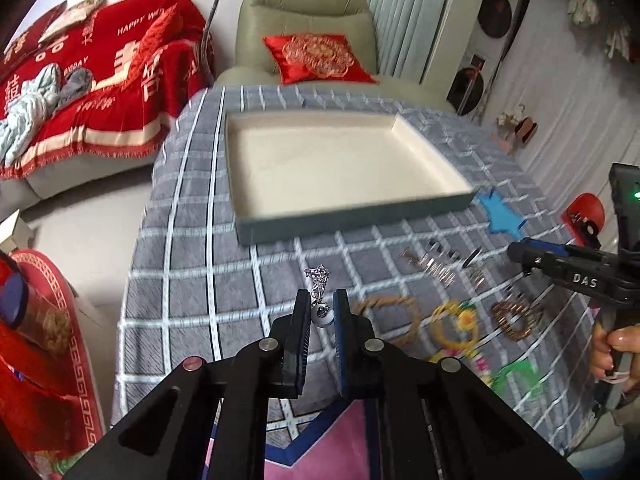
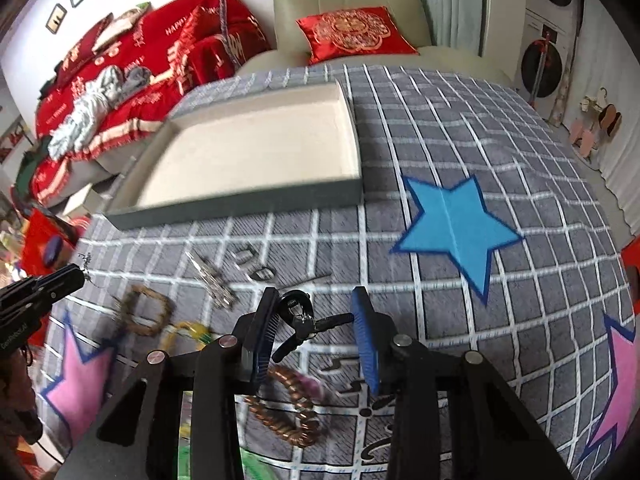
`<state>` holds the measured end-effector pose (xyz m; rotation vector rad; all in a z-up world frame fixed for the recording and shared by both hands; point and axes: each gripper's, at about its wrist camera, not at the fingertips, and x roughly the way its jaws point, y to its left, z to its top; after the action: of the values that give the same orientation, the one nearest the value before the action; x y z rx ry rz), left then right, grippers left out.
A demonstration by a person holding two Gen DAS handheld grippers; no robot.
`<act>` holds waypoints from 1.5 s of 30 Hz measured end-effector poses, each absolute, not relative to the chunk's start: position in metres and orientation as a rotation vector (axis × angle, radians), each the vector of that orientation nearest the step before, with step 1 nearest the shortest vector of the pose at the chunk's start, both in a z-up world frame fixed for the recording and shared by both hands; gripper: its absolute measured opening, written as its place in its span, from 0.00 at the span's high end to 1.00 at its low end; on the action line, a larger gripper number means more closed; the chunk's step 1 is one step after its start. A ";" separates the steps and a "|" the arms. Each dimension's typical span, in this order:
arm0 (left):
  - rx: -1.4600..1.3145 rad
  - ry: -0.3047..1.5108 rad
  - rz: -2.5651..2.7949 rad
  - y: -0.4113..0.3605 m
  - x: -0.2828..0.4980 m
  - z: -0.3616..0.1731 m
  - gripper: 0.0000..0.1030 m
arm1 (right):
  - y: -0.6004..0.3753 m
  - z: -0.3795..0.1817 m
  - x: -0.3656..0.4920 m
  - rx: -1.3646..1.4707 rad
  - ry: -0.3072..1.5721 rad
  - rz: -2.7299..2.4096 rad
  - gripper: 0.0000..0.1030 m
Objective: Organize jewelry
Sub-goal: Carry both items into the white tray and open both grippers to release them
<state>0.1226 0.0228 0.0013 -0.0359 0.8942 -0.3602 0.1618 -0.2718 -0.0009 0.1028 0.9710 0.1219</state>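
Two held pieces, silver earring [image 1: 319, 288] upright, black clip [image 2: 308, 322] crosswise.

A grey checked cloth [image 2: 460, 140] with white grid lines covers the table, printed with a blue star [image 2: 454, 228] and pink stars [image 2: 80, 376]. At twelve o'clock stands a pale green armchair [image 1: 304, 12] holding a red embroidered cushion [image 1: 316, 56]; at ten o'clock a red blanket [image 1: 120, 68] drapes a sofa.
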 end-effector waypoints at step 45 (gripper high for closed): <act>0.134 0.951 -0.160 -0.057 0.325 -0.048 0.73 | -0.226 -0.048 0.373 0.075 1.069 0.112 0.51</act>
<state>0.3246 -0.0572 -0.0475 0.1343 0.9514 -0.1603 0.3732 -0.2262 -0.0480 0.0753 1.0691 0.1122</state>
